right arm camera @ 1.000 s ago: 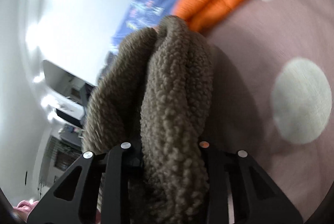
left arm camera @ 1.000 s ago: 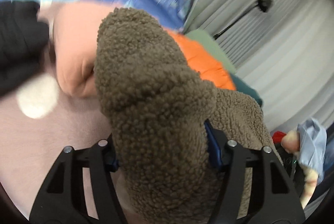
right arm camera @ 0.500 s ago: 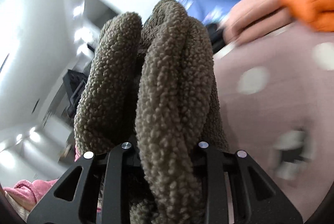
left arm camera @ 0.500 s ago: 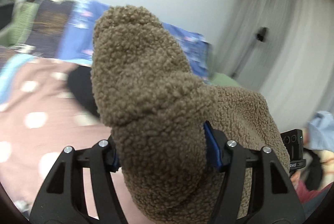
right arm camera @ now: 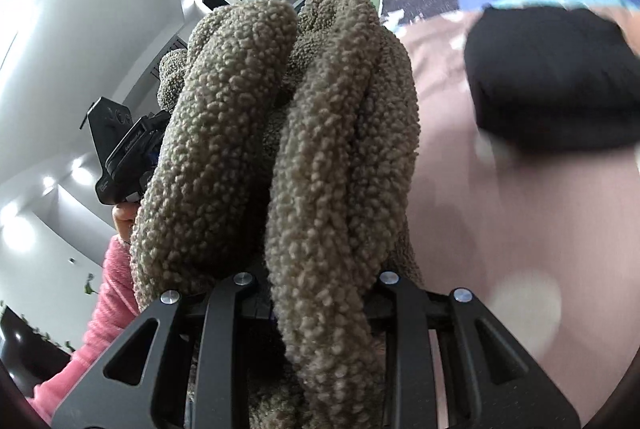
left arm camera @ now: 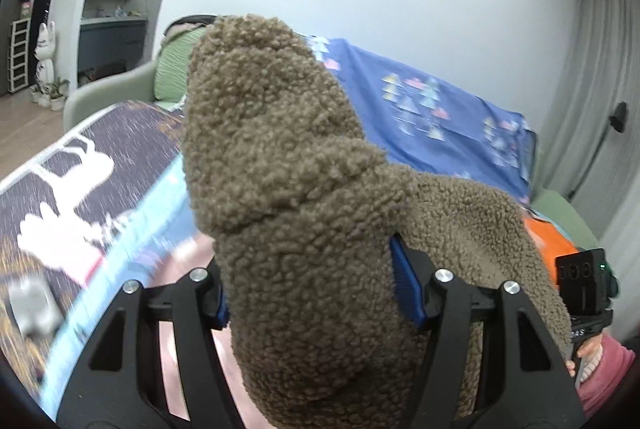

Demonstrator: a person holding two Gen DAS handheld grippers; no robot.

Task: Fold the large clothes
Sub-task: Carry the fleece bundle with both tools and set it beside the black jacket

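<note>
Fleece (left arm camera: 288, 213): brown sherpa garment, held up off the bed (right arm camera: 520, 229), a bunch of it pinched in each tool. Thick pile; it bulges out well past the fingers in both wrist views.

Left tool (left arm camera: 320, 293): clenched on a fat roll of fleece, blue pads (left arm camera: 404, 285) pressed into the pile. Right tool (right arm camera: 316, 293): clamped on a doubled ridge of the same garment; its pads are buried, not visible.

Two separated grips look like a hold along one edge, so the weight hangs and the body can drape flat before a fold. That is my reading; the lower part of the garment is out of view.

Bed below: pink spotted cover. Black garment (right arm camera: 552, 77) lies toward its far side, orange one (left arm camera: 548, 245) near the blue sheet (left arm camera: 432, 113) at the wall edge. Both look clear of the landing spot, as far as I can judge.
</note>
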